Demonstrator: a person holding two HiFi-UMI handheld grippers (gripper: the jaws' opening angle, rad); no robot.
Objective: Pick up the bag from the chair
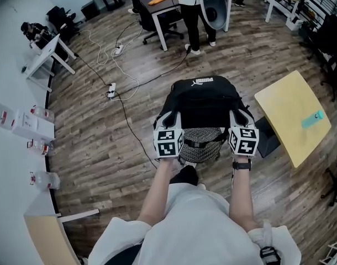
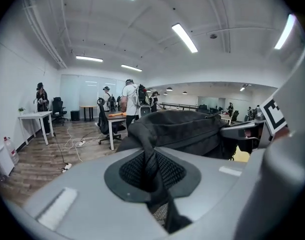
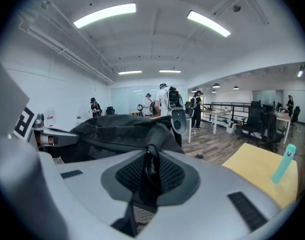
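A person stands over a chair with a grey mesh seat, a gripper in each hand. The black bag sits at the far side of that seat, between the two tools; whether it rests on the chair or hangs just clear of it I cannot tell. The left gripper has its jaws closed narrowly on a dark strap at the bag's left side. The right gripper is clamped the same way on another strap at the bag's right side. A yellow tabletop stands just to the right, and a white cable trails across the wooden floor to the left
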